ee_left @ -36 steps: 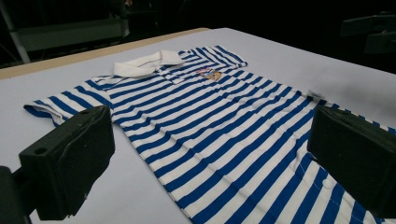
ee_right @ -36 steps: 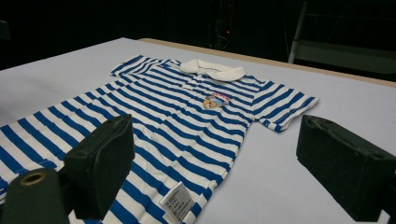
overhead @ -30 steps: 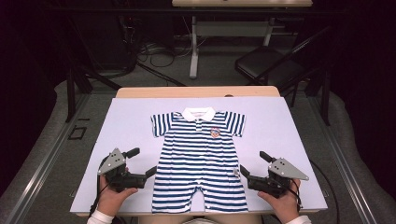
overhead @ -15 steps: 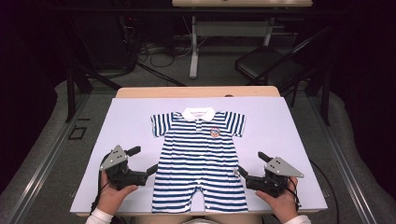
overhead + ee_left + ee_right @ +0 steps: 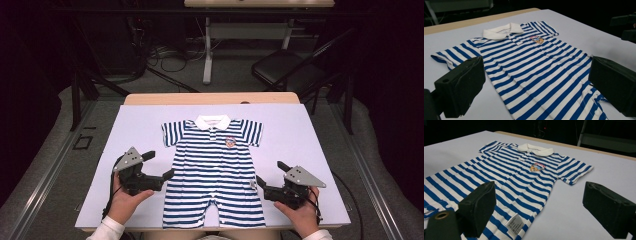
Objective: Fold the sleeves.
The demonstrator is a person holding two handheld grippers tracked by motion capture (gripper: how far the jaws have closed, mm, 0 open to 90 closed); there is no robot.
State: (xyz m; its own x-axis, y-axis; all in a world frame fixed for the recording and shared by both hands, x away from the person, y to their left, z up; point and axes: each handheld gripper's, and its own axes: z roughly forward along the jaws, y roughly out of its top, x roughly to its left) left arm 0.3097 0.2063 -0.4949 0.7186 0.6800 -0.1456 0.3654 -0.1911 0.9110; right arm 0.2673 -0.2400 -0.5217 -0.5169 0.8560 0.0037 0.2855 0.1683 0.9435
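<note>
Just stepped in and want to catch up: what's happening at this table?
A person holds a hand-held gripper in each hand over a blue-and-white striped baby romper spread flat, front up, on a pale sheet. The left hand-held gripper sits at the romper's left edge, the right hand-held gripper at its right edge near the care tag. Both have open jaws and hold nothing; the romper looks unfolded.

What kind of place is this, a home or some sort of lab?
Probably a lab or recording studio: a romper lies flat on a covered table, with floor cables and a folding chair in the dark beyond.
</note>
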